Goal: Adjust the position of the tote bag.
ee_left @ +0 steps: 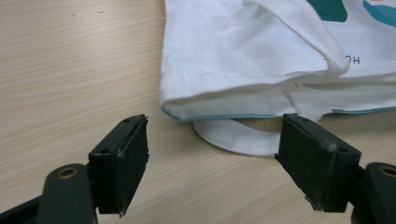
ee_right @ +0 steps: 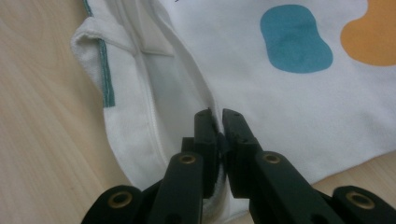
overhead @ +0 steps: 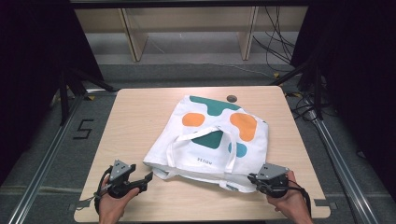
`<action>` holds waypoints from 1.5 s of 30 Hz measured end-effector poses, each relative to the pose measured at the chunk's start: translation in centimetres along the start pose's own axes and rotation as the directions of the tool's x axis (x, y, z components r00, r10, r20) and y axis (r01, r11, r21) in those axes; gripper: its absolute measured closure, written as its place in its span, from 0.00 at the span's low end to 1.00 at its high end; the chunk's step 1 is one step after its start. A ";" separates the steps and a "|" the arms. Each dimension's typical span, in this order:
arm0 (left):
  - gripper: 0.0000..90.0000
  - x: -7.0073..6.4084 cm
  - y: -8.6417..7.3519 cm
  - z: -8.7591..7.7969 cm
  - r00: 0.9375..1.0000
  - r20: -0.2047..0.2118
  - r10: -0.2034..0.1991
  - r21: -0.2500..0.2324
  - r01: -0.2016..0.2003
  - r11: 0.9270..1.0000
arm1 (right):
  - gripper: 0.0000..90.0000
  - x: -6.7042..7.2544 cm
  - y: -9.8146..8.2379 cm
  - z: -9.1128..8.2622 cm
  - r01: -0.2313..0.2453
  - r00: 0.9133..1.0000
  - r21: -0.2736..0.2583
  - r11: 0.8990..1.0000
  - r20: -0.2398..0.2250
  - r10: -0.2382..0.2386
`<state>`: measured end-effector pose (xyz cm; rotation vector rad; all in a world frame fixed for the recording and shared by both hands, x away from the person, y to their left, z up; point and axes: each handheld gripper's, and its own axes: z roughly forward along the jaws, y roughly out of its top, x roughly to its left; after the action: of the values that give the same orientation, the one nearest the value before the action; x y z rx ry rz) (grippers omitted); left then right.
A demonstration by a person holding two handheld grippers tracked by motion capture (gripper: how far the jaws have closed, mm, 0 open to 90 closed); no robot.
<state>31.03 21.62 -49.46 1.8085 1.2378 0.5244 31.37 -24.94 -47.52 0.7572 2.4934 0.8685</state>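
Note:
A white tote bag [overhead: 210,140] printed with orange and teal blobs lies flat on the wooden table [overhead: 135,116], its mouth toward the near edge. My left gripper [overhead: 144,182] rests open on the table just short of the bag's near left corner. In the left gripper view its jaws [ee_left: 215,158] stand wide apart, with the bag's rim [ee_left: 233,60] and a loop of handle [ee_left: 243,140] ahead of them, untouched. My right gripper [overhead: 252,179] is at the bag's near right corner. In the right gripper view [ee_right: 215,116] its jaws are closed on a fold of the white fabric [ee_right: 289,107].
A dark round hole [overhead: 231,98] sits at the table's far edge, just beyond the bag. Bare tabletop runs along the left side and the near edge. Behind the table are wooden shelf legs [overhead: 133,37] and loose cables [overhead: 280,42] on the floor.

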 end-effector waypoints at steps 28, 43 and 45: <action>0.61 -1.0 2.3 5.3 0.966 -0.001 0.258 0.033 -0.258 0.966 | 0.79 -1.6 -1.0 0.5 -0.021 0.998 0.041 0.999 0.065 0.019; 0.83 -5.1 -0.9 -0.5 0.881 0.104 0.461 0.121 -0.471 0.874 | 0.82 -2.5 -1.5 0.6 0.003 0.994 0.068 0.998 0.107 -0.010; 0.81 -5.5 -1.4 -1.0 0.881 0.111 0.460 0.127 -0.472 0.873 | 0.78 -2.7 -1.6 0.7 0.003 0.994 0.064 0.998 0.111 -0.010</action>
<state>27.27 17.25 -49.42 2.2516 0.7960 0.6319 33.25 -27.32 -48.54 0.7964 2.4336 0.7266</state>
